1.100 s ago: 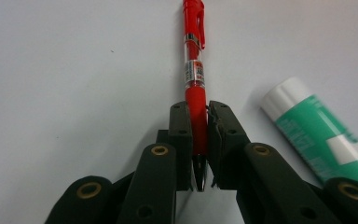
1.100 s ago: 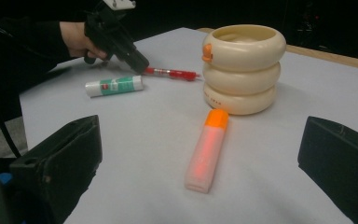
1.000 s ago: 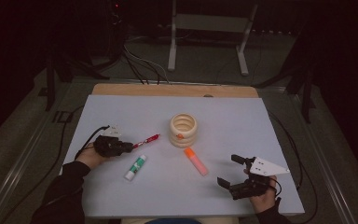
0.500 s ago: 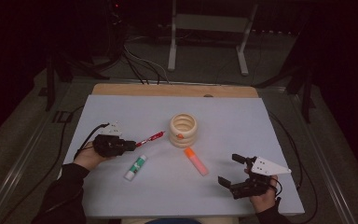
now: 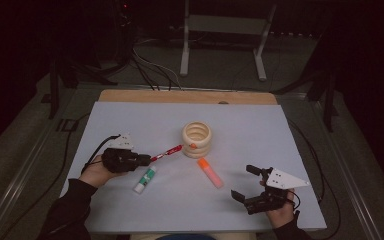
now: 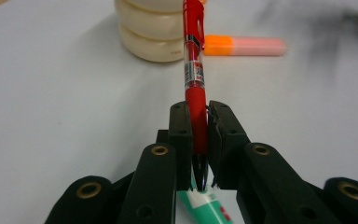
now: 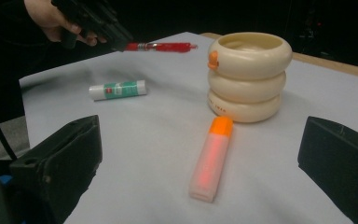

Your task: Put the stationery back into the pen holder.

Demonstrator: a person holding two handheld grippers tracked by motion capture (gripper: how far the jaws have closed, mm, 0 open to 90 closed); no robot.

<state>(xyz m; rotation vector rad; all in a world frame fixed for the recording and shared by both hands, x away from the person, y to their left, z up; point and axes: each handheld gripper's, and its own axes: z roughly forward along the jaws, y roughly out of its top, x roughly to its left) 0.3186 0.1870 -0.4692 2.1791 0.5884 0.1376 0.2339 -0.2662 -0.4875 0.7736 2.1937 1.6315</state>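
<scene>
Change since earlier frame: the left gripper (image 5: 142, 160) has carried the red pen (image 5: 167, 152) up and closer to the cream ringed holder (image 5: 197, 139); the pen's far end now sits just beside the holder's rim. The right gripper has not shifted.
Left gripper: jaws clamped on the lower barrel of the red pen, seen plainly in the left gripper view (image 6: 198, 140); the pen (image 6: 194, 70) runs straight out along the jaws toward the holder (image 6: 156, 32).
Red pen: off the table, roughly level, tip end nearest the holder.
Right gripper: (image 5: 245, 182) resting near the table's near right edge, jaws spread wide, nothing between them.
Orange highlighter: (image 5: 210, 172) lying flat on the mat between the holder and the right gripper, apart from both.
Glue stick: (image 5: 144, 180) lying flat just below the left gripper, green label up.
Table surface: pale mat (image 5: 260, 135) over a wooden top.
</scene>
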